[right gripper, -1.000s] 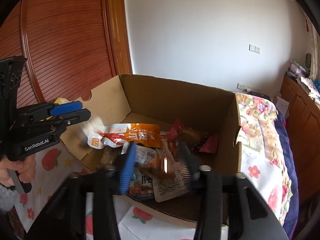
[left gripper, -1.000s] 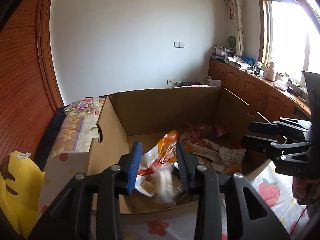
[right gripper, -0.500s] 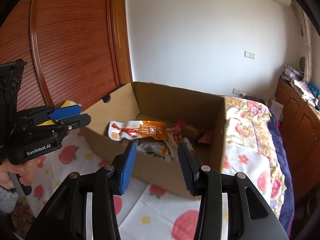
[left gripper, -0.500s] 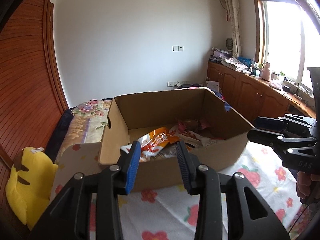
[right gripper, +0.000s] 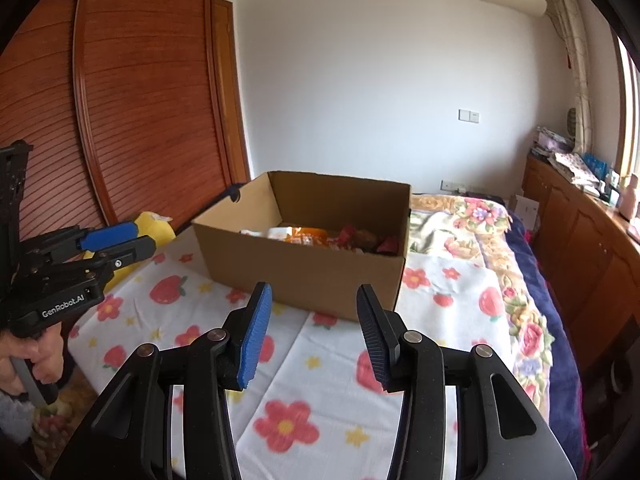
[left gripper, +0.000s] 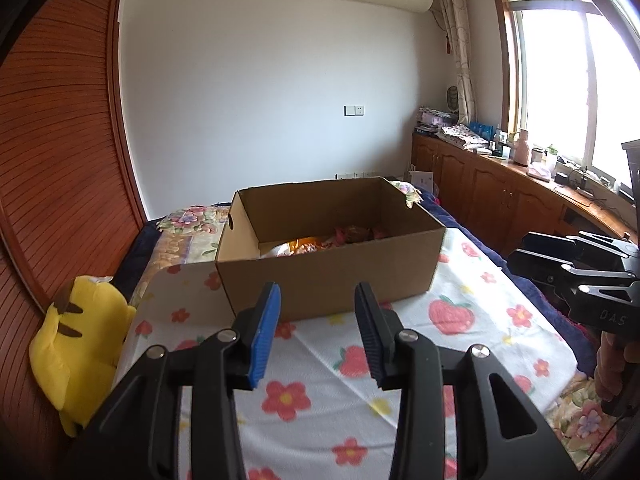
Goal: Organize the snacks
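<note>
Left claw: our left gripper [left gripper: 316, 312] has its jaws apart with nothing between them; it hangs over the flowered sheet [left gripper: 448, 336].
Right claw: our right gripper [right gripper: 310, 316] also has its jaws apart and bare, over the same sheet.
Box: the box [left gripper: 328, 276] stands on the sheet at 12 o'clock from each claw, apart from both; in the left view its near wall shows through the gap between the fingers.
Snacks: the snacks [right gripper: 320, 237] lie inside the box, orange and white packets toward 11 o'clock, red and brown ones toward 1 o'clock. None touches a claw.
Neighbours: from the left view we see the right gripper at 3 o'clock, held by a hand [left gripper: 610, 368]; from the right view the left gripper sits at 9 o'clock, a hand [right gripper: 28, 360] on its handle.
Plush: a yellow plush [left gripper: 76, 340] rests at the bed's edge, at 9 o'clock from our left claw.
</note>
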Demonstrator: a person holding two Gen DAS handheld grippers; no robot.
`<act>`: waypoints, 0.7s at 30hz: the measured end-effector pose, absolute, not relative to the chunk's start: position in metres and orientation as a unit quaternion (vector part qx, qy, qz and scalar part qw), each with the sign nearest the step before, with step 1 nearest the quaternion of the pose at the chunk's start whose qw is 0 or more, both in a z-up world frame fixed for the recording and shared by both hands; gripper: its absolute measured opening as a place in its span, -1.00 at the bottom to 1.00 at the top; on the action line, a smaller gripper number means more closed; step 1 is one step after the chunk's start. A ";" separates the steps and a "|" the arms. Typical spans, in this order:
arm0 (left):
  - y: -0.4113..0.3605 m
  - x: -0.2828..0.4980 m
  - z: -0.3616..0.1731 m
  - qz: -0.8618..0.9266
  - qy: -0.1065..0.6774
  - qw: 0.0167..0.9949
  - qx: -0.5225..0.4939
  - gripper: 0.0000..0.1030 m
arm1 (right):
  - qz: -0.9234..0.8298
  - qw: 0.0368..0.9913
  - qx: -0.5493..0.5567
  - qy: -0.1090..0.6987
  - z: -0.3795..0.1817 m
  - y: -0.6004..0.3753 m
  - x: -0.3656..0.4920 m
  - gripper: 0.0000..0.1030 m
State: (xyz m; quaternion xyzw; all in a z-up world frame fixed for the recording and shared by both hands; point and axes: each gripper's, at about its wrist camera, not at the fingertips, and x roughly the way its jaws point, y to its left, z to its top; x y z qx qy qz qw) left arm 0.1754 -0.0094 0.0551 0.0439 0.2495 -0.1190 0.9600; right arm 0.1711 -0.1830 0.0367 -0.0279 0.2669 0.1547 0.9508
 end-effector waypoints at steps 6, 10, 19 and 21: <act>-0.013 0.143 0.056 -0.115 0.246 0.961 0.053 -0.23 | 0.142 0.955 -0.024 0.259 0.037 -0.184 0.136 -0.11; -0.015 0.125 0.057 -0.112 0.242 0.962 0.057 -0.21 | 0.137 0.957 -0.020 0.254 0.039 -0.187 0.118 -0.07; -0.012 0.091 0.061 -0.098 0.233 0.966 0.049 -0.14 | 0.121 0.964 -0.025 0.237 0.046 -0.188 0.085 0.07; -0.013 0.084 0.061 -0.091 0.228 0.968 0.051 -0.12 | 0.116 0.965 -0.026 0.235 0.045 -0.187 0.080 0.11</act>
